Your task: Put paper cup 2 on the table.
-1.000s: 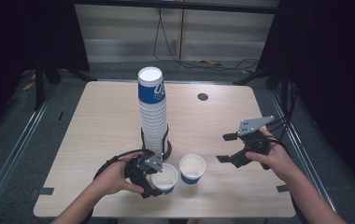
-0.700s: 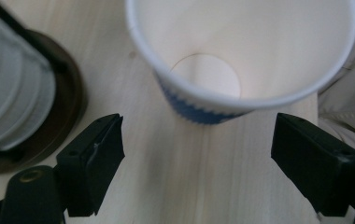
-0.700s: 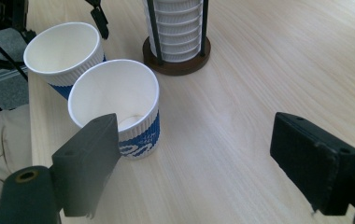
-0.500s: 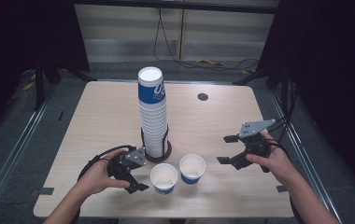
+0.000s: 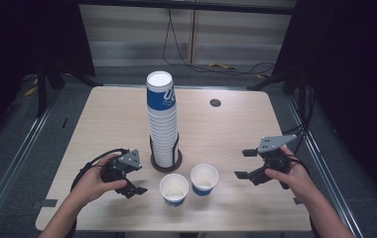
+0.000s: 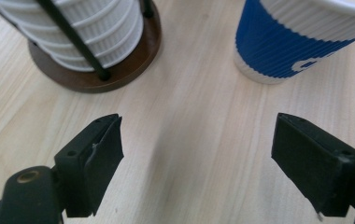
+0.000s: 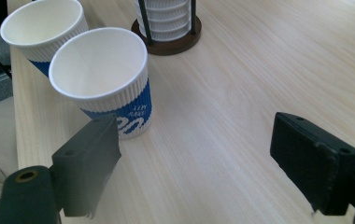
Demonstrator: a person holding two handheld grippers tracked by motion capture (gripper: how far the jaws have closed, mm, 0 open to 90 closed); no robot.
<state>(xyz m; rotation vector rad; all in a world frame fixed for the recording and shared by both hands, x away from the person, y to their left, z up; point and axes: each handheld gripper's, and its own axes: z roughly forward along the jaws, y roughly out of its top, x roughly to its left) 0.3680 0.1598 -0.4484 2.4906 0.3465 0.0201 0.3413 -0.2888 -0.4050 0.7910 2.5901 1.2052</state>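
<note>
Cup right of left gripper (apart).

Two loose cups, one stack

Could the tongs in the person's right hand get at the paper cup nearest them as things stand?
Probably yes. The right tongs stand open and empty, and only bare table lies between them and the nearer cup. The other cup sits beyond it.

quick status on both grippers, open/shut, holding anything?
Left gripper: jaws open, nothing between them, beside the near-left cup.
Right gripper: jaws open, holding nothing, clear of the other cup.
</note>
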